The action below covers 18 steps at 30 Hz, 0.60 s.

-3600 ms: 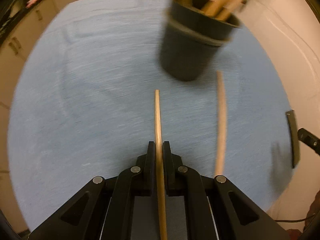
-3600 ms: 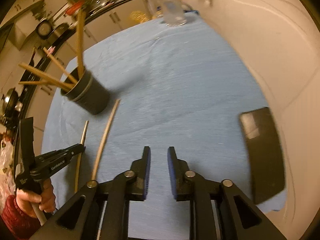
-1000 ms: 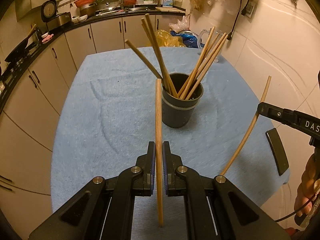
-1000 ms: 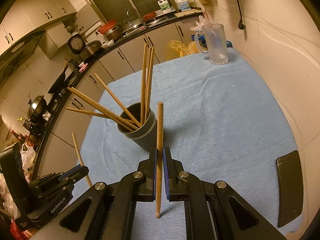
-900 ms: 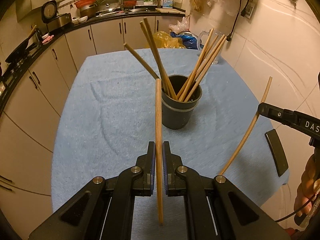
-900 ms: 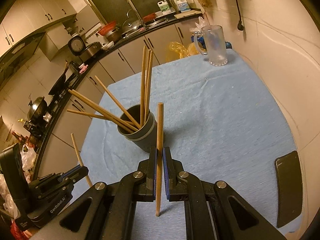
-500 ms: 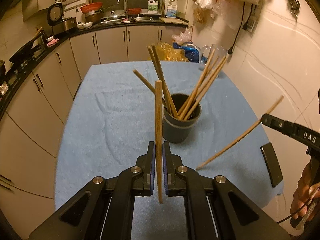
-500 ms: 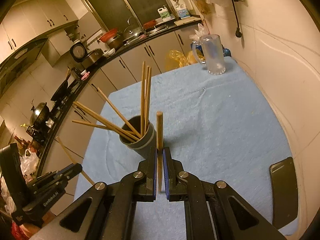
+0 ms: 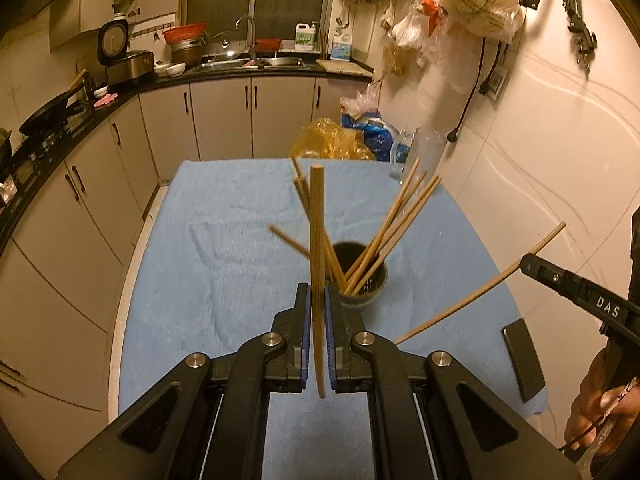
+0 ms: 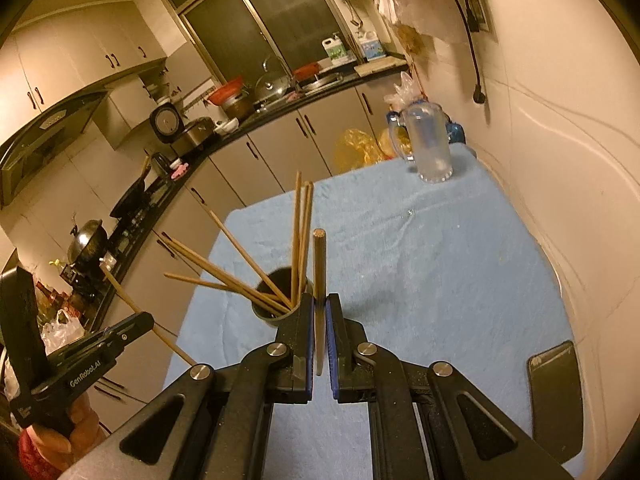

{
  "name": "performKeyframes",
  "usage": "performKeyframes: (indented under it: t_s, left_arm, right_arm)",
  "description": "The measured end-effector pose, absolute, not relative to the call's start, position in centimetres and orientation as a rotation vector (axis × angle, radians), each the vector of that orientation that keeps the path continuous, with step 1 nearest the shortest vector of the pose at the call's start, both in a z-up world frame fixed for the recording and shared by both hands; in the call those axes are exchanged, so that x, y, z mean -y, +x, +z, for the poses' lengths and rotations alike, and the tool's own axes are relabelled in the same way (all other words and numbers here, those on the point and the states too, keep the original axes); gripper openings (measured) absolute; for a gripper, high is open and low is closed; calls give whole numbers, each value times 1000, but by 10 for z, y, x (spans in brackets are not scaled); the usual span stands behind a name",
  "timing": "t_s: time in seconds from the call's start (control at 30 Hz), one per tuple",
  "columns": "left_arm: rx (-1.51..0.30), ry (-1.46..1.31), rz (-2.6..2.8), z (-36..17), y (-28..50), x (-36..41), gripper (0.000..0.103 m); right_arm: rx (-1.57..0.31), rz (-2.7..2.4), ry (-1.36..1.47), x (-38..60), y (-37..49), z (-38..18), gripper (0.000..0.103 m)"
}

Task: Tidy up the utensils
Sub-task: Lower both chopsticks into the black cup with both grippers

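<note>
Both closed on upright chopsticks: left hand-held gripper point(image 9: 317, 320), right hand-held gripper point(image 10: 319, 320); dark cup point(image 9: 362, 280) just beyond, slightly right of left one

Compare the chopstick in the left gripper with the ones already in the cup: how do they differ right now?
The chopstick in the left gripper is clamped between the fingers and held in the air; the chopsticks in the cup stand loose in the dark cup on the blue cloth. The held one runs straight along the gripper; the cup ones splay out at different angles. It is single; they are a bunch. All look like plain wooden sticks.
</note>
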<state>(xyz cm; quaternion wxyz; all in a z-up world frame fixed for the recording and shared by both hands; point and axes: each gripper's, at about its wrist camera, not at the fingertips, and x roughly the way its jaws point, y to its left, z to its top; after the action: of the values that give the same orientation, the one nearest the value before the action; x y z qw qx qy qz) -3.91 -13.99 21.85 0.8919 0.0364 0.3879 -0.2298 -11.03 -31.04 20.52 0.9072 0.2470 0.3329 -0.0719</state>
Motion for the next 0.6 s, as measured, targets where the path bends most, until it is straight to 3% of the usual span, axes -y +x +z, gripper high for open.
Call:
performKeyframes:
  t_s: [0.6]
  left_arm:
    - [-701, 39, -516, 283, 1, 163, 6]
  right_arm:
    - [-587, -118, 448, 305, -79, 269, 6]
